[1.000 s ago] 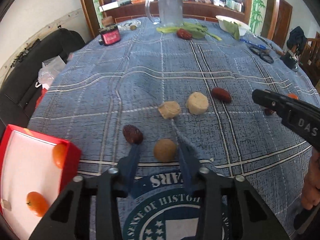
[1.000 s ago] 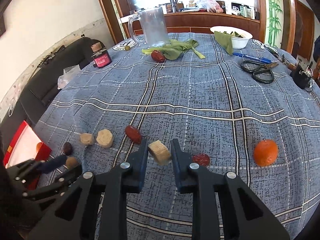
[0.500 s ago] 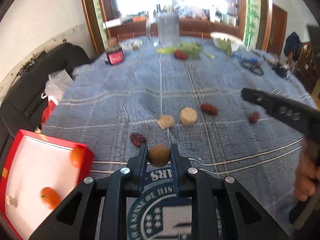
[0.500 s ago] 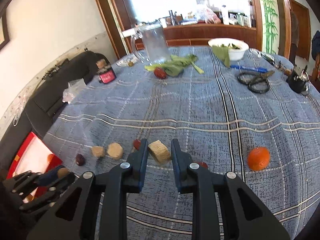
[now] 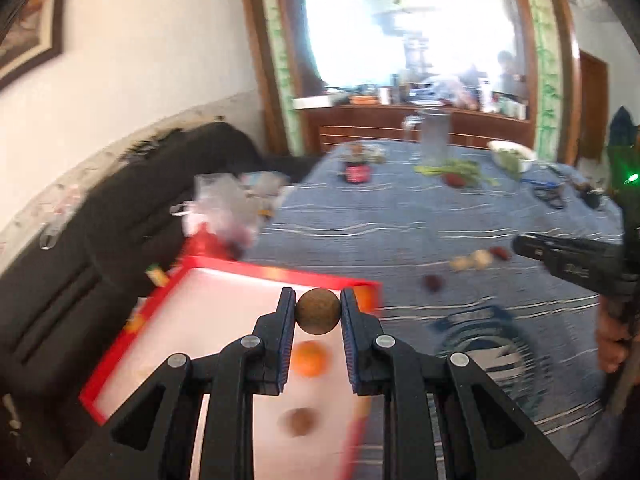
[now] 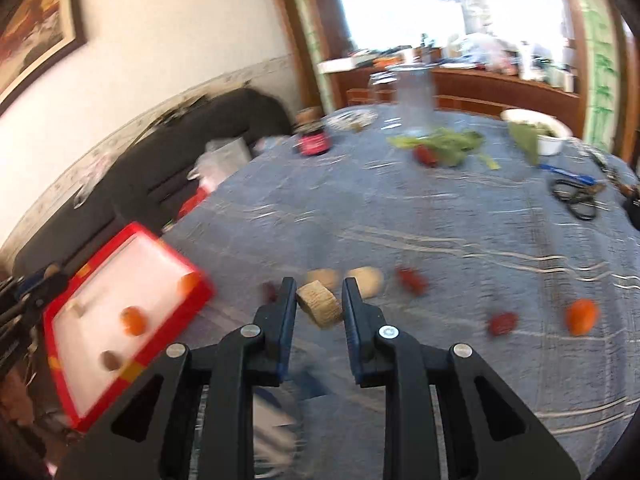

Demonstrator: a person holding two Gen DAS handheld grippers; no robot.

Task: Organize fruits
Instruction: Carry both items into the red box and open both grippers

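My left gripper (image 5: 318,316) is shut on a round brown fruit (image 5: 318,317), held in the air over the red box (image 5: 224,272) with a white floor. An orange (image 5: 310,363) and another brown fruit (image 5: 298,422) lie in that box. My right gripper (image 6: 319,306) is shut on a tan cut fruit chunk (image 6: 322,309) above the blue checked tablecloth (image 6: 440,240). On the cloth beyond it lie two tan pieces (image 6: 366,280), red dates (image 6: 412,280) and an orange (image 6: 582,316). The red box (image 6: 132,232) shows at the left in the right wrist view.
A glass pitcher (image 6: 412,104), green leaves (image 6: 452,146), a white bowl (image 6: 540,130), scissors (image 6: 576,198) and a red jar (image 6: 314,138) stand at the table's far side. A black sofa (image 5: 100,232) with plastic bags (image 5: 224,204) runs along the left. A hand (image 5: 612,340) holds the right gripper.
My left gripper closed on the brown fruit, lifted it and swung left over the red box. My right gripper, still holding the chunk, turned left toward the box too.
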